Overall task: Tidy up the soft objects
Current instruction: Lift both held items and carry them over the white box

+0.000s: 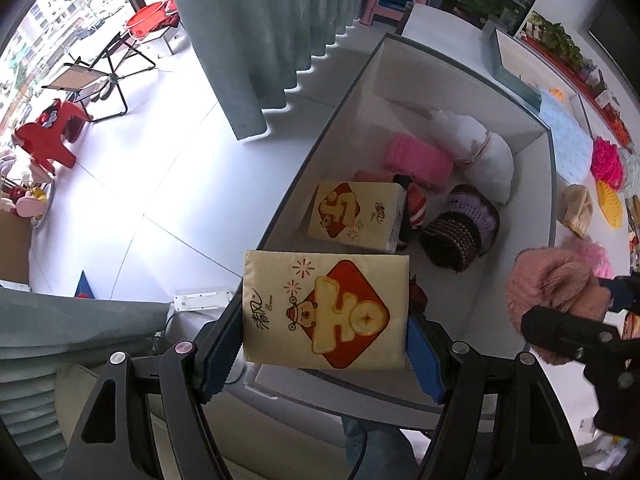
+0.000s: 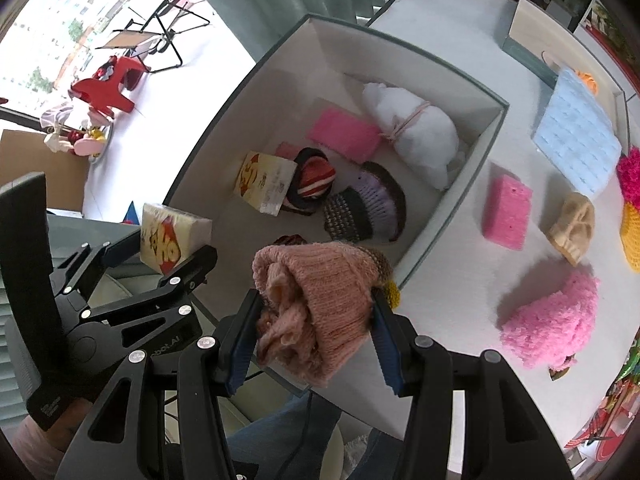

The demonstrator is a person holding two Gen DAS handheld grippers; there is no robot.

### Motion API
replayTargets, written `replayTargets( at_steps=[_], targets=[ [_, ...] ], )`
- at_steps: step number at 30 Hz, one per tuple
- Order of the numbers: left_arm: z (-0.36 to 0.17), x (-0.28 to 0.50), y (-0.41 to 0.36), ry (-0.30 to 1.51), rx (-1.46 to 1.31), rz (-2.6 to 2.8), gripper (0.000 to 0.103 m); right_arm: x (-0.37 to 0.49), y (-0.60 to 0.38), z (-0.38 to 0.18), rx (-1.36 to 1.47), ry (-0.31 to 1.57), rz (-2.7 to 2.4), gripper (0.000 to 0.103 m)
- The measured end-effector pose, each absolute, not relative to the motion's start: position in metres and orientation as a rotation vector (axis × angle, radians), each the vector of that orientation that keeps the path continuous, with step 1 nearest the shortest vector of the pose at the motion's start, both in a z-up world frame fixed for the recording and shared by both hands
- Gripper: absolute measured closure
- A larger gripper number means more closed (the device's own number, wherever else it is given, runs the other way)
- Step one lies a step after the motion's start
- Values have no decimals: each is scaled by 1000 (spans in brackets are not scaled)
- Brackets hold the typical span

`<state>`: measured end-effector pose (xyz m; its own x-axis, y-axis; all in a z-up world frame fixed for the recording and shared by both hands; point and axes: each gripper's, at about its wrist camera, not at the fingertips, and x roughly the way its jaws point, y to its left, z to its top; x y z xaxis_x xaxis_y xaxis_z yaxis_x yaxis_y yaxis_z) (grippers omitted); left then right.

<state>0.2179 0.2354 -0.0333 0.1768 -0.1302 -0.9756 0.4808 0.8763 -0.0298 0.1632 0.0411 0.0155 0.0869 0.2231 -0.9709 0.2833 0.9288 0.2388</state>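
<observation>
- Two grippers, both loaded: the left gripper [image 1: 324, 364] is clamped on a yellow tissue pack [image 1: 325, 310], blue pads squeezing its two short ends, so the pack's long axis runs straight across between the fingers.
- Right gripper [image 2: 316, 344] is clamped on a bunched-up pink knit hat [image 2: 316, 300], with the fabric bulging out past the fingertips.
- Both loads hang at the near edge of the open white box [image 2: 460, 184]. From the right wrist view the tissue pack sits at the box's near left corner, and the hat is over the near wall, further right.
- Inside the box already: a second tissue pack [image 1: 354, 216], a red striped roll [image 2: 316, 178], a purple and brown knit hat [image 2: 364, 212], a pink sponge [image 2: 346, 136] and a white stuffed bundle [image 2: 412, 136] at the far end.
- What matters for the drop, I'd say: the free floor of the box lies just ahead of and below both claws, at the near end. The left claw looks closer to the open patch by the left wall, and the pack already lies roughly parallel to the one inside.
- Not boxed yet, on the table [image 2: 460, 280] to the right: another pink sponge [image 2: 506, 212], a beige knit piece [image 2: 572, 228], a fluffy pink thing [image 2: 548, 320] and a blue quilted pad [image 2: 576, 136].
</observation>
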Motion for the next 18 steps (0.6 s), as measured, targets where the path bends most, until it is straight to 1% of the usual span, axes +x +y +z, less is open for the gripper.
replayTargets(
  at_steps=[18],
  targets=[
    [-38, 228, 222, 1343, 327, -477, 28, 175, 43, 7, 414, 1521, -62, 47]
  ],
)
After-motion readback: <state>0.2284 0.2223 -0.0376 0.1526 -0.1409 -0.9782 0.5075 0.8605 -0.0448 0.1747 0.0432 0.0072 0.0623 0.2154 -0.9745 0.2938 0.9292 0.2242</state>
